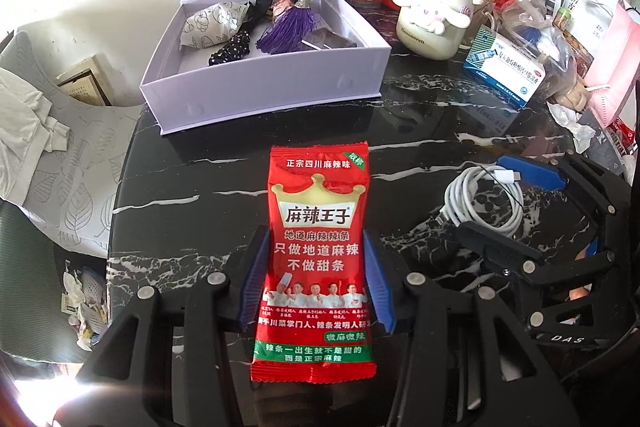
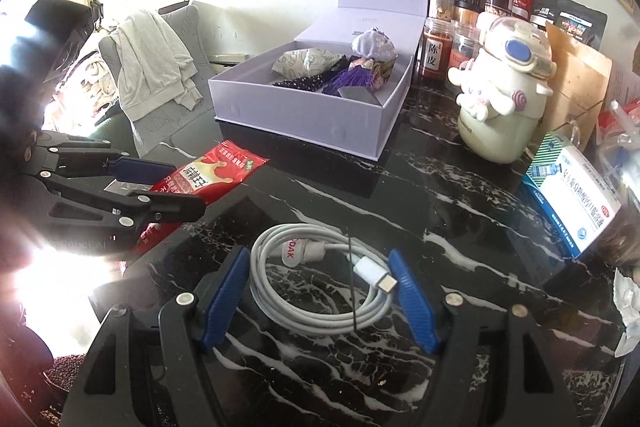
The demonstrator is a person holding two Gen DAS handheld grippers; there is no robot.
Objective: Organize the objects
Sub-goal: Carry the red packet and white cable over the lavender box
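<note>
Partly done: lavender box (image 1: 256,95) at desk (image 1: 420,115) far-left corner already holds several small items. Left tongs (image 1: 316,287) clenched on red snack packet (image 1: 318,239), raised near front edge. Right tongs (image 2: 320,291) closed around coiled white cable (image 2: 316,279); both not yet boxed.

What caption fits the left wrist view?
Left gripper holds a red snack packet over the black marble table, facing an open white box.

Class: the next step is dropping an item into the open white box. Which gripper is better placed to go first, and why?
Probably left. The left gripper grips the red snack packet, and the white box lies straight ahead; the right gripper, gripping the coiled cable, sits further aside.
</note>
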